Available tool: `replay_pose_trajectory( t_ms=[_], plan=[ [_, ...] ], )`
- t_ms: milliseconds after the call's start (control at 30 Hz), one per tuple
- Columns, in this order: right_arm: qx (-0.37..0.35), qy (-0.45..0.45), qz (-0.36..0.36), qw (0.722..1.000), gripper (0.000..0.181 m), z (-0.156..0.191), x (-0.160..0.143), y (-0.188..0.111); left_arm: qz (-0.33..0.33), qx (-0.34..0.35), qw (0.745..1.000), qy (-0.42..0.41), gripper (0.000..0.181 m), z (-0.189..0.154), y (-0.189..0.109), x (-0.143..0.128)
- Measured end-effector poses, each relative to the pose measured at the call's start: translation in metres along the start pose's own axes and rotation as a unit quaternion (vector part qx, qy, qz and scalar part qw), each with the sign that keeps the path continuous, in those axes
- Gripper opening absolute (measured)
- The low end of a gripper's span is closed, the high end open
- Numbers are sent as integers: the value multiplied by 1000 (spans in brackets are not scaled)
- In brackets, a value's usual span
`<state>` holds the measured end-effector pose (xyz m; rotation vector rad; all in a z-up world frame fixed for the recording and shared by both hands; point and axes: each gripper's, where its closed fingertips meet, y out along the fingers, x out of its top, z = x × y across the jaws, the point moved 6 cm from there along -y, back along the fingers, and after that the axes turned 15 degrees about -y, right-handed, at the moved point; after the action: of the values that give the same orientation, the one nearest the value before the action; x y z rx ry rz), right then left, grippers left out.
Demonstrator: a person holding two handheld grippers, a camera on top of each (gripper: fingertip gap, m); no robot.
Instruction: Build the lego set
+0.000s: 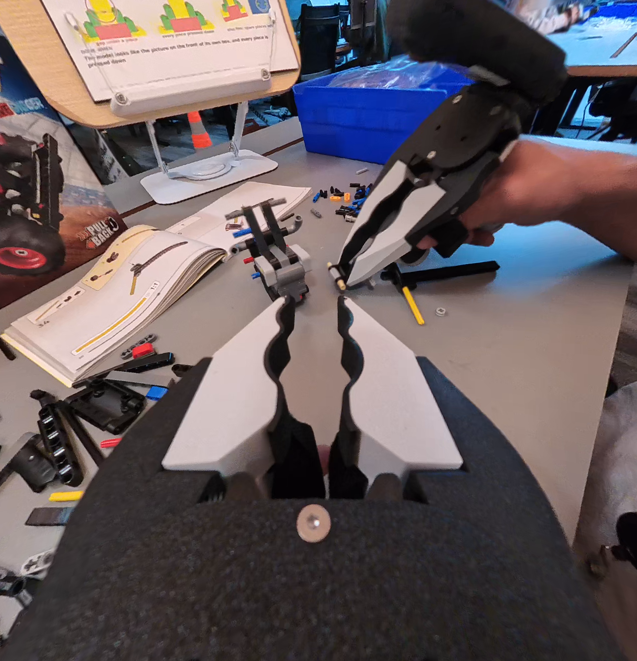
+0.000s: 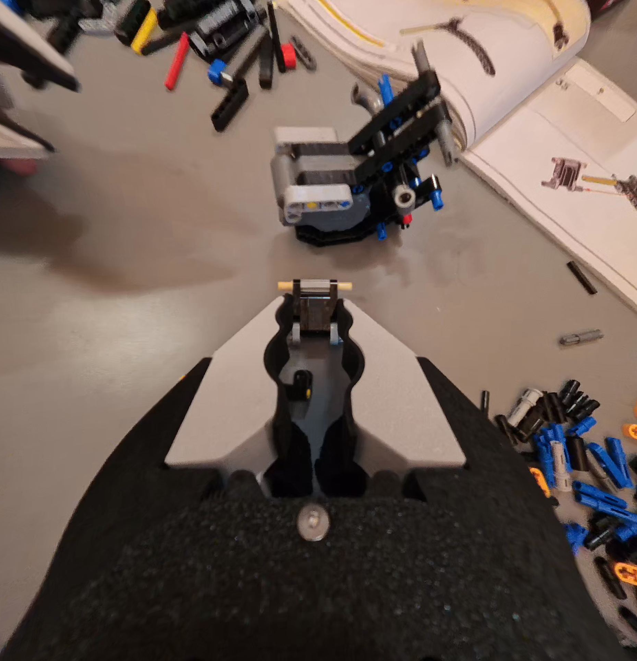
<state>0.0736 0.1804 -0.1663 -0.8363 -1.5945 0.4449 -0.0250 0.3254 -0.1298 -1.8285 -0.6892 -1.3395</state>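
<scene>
Tiny subassembly with a tan axle through it sits pinched at the right gripper tips, hovering near the half-built chassis on the table. Left gripper is spread apart, holding nothing, just beside the chassis. Looks light and rigid but the axle could slide out, so I'd grip the black body, not the pin.

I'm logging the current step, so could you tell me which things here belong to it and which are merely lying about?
In use: right gripper; small tan-axle subassembly; partly built model; open instruction booklet.
Lying about: blue bin; yellow axle; pile of pins; left gripper, empty.
</scene>
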Motion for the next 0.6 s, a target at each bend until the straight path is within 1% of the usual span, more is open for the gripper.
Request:
replay_pose_trajectory(
  t_ms=[133, 167, 233, 300, 333, 367, 433, 467, 533, 600],
  plan=[
    [-37, -24, -82, 996, 24, 11, 18, -17, -29, 24, 999, -26, 25, 10, -3, 6],
    [-35, -27, -102, 994, 24, 16, 23, -21, -35, 28, 999, -18, 27, 9, -3, 7],
    [-38, -18, -153, 987, 24, 21, 32, -32, -26, 29, 999, 11, 28, 3, -1, 4],
    [-63, -27, -211, 975, 24, 25, 41, -44, -19, 11, 1000, 20, 28, -6, 3, 3],
    [-84, -41, -219, 971, 24, 28, 42, -48, -24, -10, 1000, -9, 28, -10, 3, 5],
    [-101, -63, -217, 969, 24, 32, 43, -49, -34, -38, 997, -62, 28, -12, 4, 11],
    [-130, -102, -212, 963, 24, 42, 44, -48, -46, -119, 977, -173, 28, -16, 6, 24],
    [-138, -111, -211, 961, 24, 46, 45, -47, -40, -147, 965, -212, 28, -16, 8, 28],
    [-136, -116, -206, 962, 24, 52, 44, -44, -22, -178, 953, -246, 30, -16, 11, 34],
    [-145, -125, -205, 960, 24, 55, 44, -42, -1, -184, 950, -253, 29, -15, 15, 34]
  ],
)
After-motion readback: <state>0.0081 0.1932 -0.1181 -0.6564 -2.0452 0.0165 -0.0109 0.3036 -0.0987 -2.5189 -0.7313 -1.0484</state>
